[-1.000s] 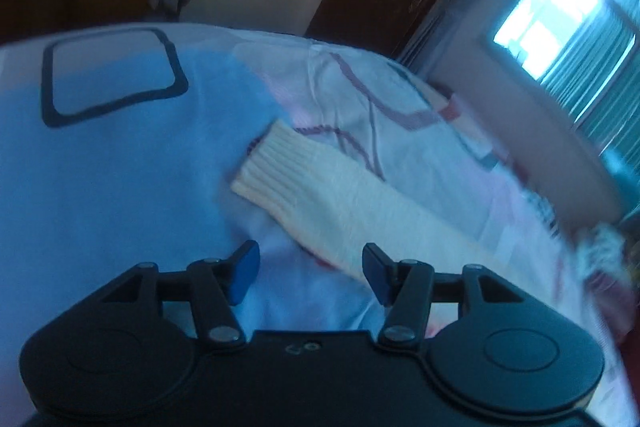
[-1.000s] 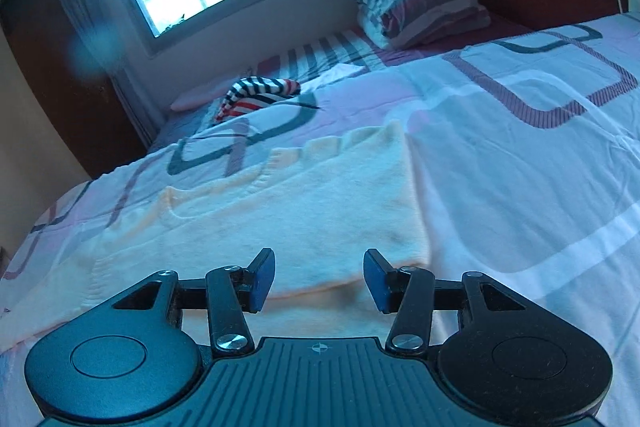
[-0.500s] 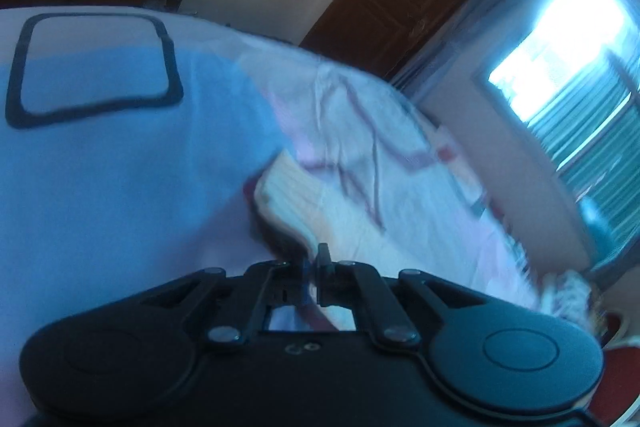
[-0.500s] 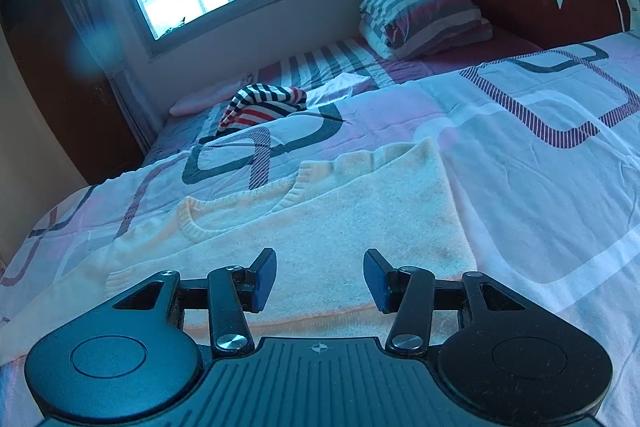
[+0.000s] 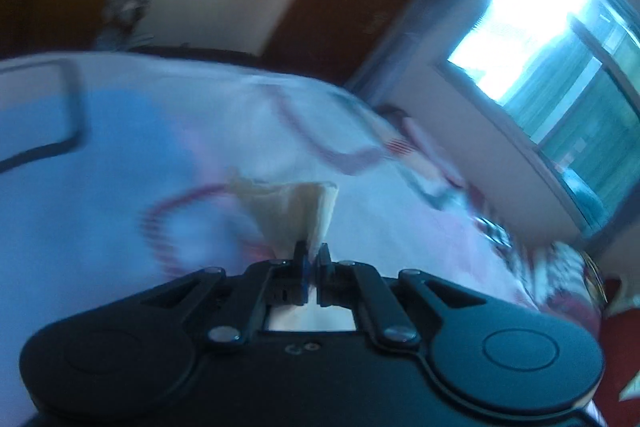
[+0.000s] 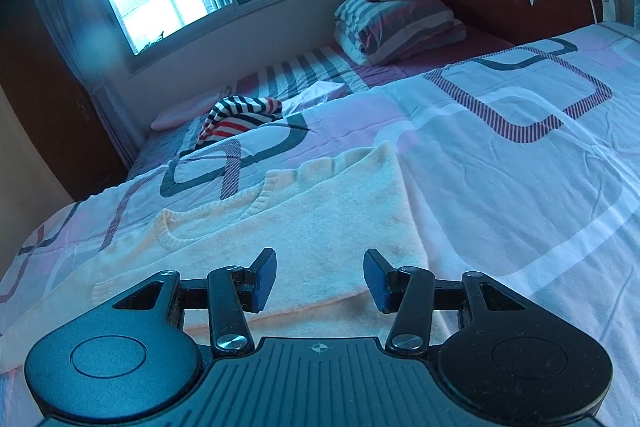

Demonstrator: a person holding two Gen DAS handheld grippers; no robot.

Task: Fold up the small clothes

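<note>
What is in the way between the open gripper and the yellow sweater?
Nothing visible. The right gripper hangs open just above the cream sweater spread on the bed, with only air between. The striped garment lies far behind.

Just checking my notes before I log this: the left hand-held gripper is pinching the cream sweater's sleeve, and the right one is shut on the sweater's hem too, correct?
Not quite. The right hand-held gripper is open, its jaws apart over the cream sweater, as the right wrist view shows. The left hand-held gripper is indeed shut on the sleeve.
</note>
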